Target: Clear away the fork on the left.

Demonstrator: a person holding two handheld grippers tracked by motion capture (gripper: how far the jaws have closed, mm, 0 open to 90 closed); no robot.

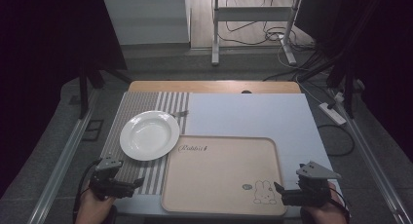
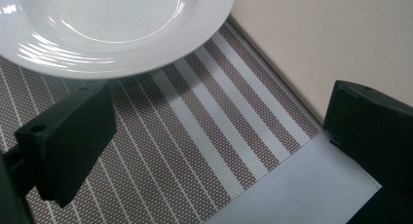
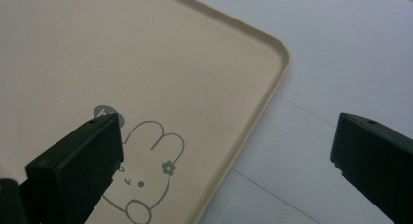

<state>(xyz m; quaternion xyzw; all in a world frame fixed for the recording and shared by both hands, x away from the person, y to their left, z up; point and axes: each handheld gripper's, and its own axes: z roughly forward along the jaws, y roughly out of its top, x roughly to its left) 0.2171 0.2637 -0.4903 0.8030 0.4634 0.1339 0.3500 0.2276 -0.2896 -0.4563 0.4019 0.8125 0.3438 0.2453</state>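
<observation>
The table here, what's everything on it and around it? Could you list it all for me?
plate: one, white, empty, on the striped mat, left of the tray
placemat: one, brown and white stripes, left side of the table
tray: one, beige, rabbit drawing in its near right corner, front centre
table cover: one, pale blue-white sheet under tray and mat
power strip: one, white, on the floor to the right
left hand-held gripper: one, black, open, over the mat
right hand-held gripper: one, black, open, at the tray's right edge
</observation>
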